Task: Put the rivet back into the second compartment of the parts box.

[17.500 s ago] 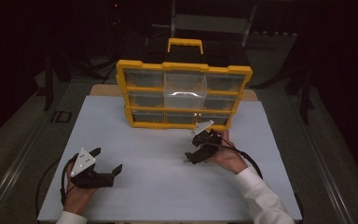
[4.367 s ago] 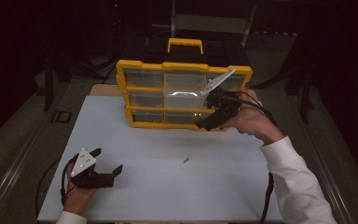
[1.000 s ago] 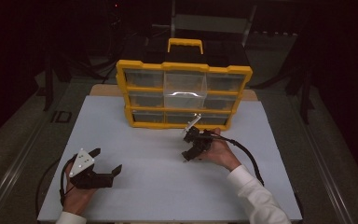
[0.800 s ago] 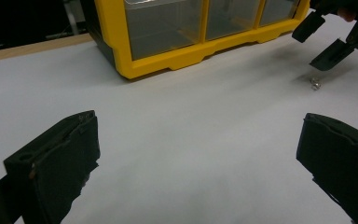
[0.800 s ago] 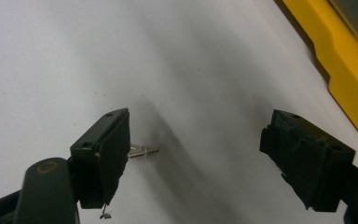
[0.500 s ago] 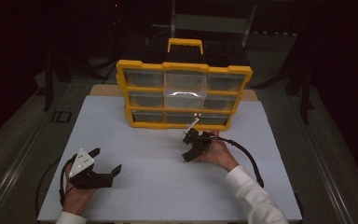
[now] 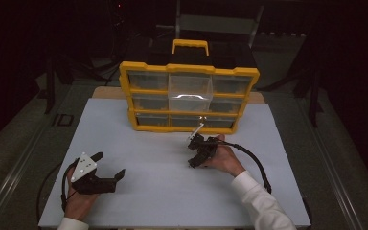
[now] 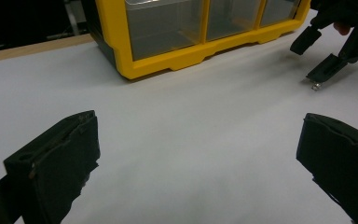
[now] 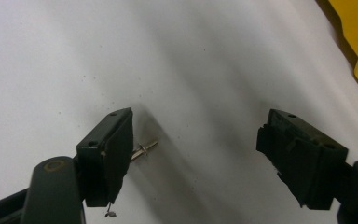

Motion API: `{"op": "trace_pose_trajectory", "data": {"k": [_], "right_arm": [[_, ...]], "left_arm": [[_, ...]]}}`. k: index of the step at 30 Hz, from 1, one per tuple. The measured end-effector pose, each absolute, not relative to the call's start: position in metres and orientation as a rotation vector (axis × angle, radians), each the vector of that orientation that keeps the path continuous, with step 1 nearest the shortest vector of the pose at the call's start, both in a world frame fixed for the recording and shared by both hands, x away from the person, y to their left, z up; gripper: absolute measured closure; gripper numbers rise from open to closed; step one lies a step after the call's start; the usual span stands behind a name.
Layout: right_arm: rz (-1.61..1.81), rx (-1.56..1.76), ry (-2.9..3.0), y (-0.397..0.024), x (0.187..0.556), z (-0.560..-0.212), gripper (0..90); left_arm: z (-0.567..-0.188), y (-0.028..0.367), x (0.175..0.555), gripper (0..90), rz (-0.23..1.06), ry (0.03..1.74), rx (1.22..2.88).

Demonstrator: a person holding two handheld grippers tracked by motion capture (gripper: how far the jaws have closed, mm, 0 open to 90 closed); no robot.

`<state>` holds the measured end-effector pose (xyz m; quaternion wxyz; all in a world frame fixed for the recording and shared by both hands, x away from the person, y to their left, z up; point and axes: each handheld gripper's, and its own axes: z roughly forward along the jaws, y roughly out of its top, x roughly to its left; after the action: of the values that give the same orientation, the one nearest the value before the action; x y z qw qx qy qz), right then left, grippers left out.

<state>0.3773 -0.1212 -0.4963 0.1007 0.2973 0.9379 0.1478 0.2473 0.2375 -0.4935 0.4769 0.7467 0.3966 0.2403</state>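
Observation:
A small metal screw (image 9: 144, 148) lies on the white tabletop (image 7: 148, 143), in front of the yellow drawer organizer (image 7: 189, 69). My right gripper (image 7: 190, 154) is low over the table with the screw between its jaws, close beside one pad (image 9: 114, 149) and apart from the other. Its jaws are wide and have just been closing a little; they do not press the screw. The left gripper view shows that gripper (image 8: 314, 56) at the upper right with the screw (image 8: 315, 86) under it. My left gripper (image 7: 110, 164) rests open and holds nothing at the front left.
The organizer has clear drawers in three rows; its top middle drawer (image 7: 190, 88) is pulled out toward me. Its yellow base (image 8: 168, 65) stands near the table's far edge. A black cable (image 7: 256, 163) loops right of my right hand. Dark surroundings frame the table.
Several seconds ago my right gripper was up at the organizer's right drawers; now it is down on the table around the screw. Over the last second it barely shifted. The left gripper stayed put.

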Motion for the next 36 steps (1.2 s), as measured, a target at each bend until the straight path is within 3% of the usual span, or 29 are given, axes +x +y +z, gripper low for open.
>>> {"op": "trace_pose_trajectory", "data": {"k": [8, 25, 36], "right_arm": [[0.447, 0.892, 2.781, -0.1237, 0.3762, -0.4957, 33.8], [0.449, 0.826, 2.873, -0.1245, 0.3708, -0.4967, 68.8], [0.43, 0.849, 2.912, -0.1264, 0.3731, -0.4961, 78.5]], "left_arm": [[-0.4939, 0.2368, 0.2476, 0.2, 0.585, 0.969, 1.826], [-0.4941, 0.2366, 0.2478, 0.2, 0.585, 0.97, 1.829], [-0.4939, 0.2367, 0.2476, 0.2, 0.585, 0.969, 1.828]]}}
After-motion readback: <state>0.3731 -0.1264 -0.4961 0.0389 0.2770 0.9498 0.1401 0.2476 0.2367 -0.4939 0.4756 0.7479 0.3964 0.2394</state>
